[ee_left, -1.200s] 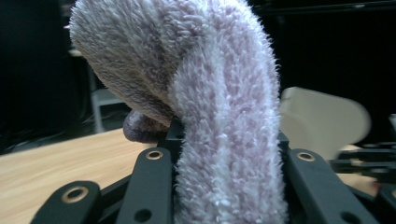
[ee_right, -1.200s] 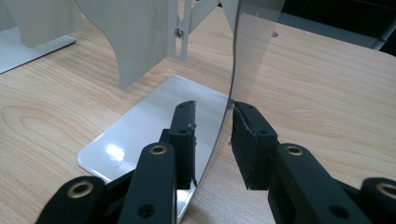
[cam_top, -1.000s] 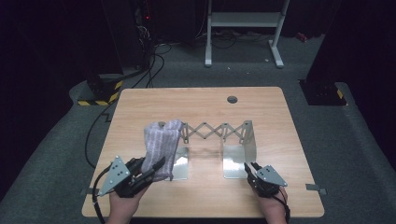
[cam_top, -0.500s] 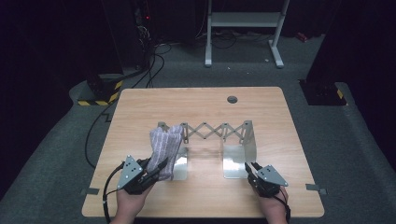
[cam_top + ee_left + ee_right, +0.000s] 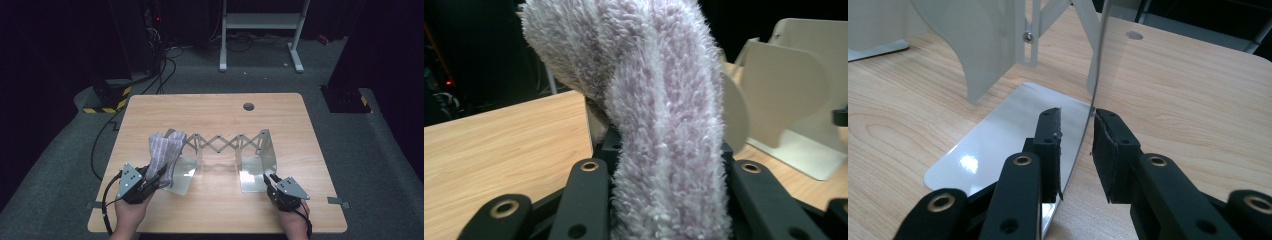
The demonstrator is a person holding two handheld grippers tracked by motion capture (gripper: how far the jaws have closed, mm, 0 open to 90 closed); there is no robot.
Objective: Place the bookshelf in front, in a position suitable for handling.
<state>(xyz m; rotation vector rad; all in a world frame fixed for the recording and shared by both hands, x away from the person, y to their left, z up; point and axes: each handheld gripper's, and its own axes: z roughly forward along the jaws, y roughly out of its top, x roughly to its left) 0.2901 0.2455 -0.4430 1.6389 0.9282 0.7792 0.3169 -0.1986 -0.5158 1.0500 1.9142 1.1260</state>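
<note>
A fuzzy lavender sock (image 5: 164,151) hangs over the left upright plate of a metal scissor rack (image 5: 220,144). My left gripper (image 5: 158,175) is shut on the sock's lower end; in the left gripper view the sock (image 5: 664,115) rises from between the left gripper's (image 5: 666,172) jaws. My right gripper (image 5: 269,179) sits at the rack's right end plate (image 5: 261,150). In the right gripper view the plate's thin upright edge (image 5: 1096,65) stands between the right gripper's (image 5: 1076,120) jaws, which have just been closing. A gap still shows on the left pad's side.
The rack's shiny base plates (image 5: 181,176) lie flat on the wooden table (image 5: 215,110), which has a round hole (image 5: 248,106) near its far edge. Cables and a white stand (image 5: 260,22) are on the dark floor beyond.
My left gripper has shifted a little toward the rack and lower, drawing the sock with it. The right hand has stayed in place at the right plate.
</note>
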